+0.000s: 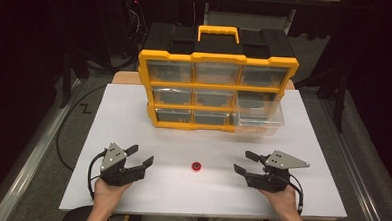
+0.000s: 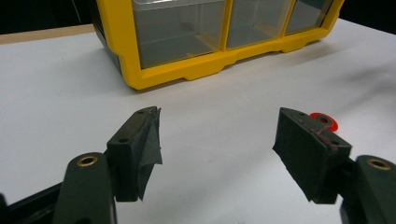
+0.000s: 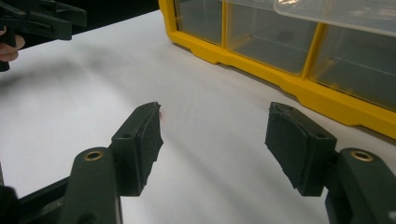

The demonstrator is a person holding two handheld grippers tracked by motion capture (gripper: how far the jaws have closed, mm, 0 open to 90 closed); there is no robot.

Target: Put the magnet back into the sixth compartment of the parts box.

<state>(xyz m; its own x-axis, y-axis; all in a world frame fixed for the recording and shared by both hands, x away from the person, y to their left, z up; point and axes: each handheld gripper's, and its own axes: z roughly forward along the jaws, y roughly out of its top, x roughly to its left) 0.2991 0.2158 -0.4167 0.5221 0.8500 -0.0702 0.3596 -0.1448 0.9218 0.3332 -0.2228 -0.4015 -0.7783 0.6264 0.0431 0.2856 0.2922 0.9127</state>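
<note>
A small red ring-shaped part (image 1: 196, 166) lies on the white table (image 1: 182, 140) between my two grippers. My left gripper (image 1: 140, 155) rests near the front left, open and holding nothing; in its own view the red part (image 2: 324, 121) peeks out behind the right jaw. My right gripper (image 1: 246, 162) sits near the front right, open, with nothing between its jaws. A yellow and black drawer organizer (image 1: 217, 86) stands at the back of the table with clear drawers. Its middle-right drawer (image 1: 260, 116) is pulled out and looks to hold nothing.
The organizer's yellow base (image 3: 280, 74) runs close ahead of my right gripper. The other hand's gripper (image 3: 37, 21) shows at the top left of the right gripper view. Dark floor and cables surround the table.
</note>
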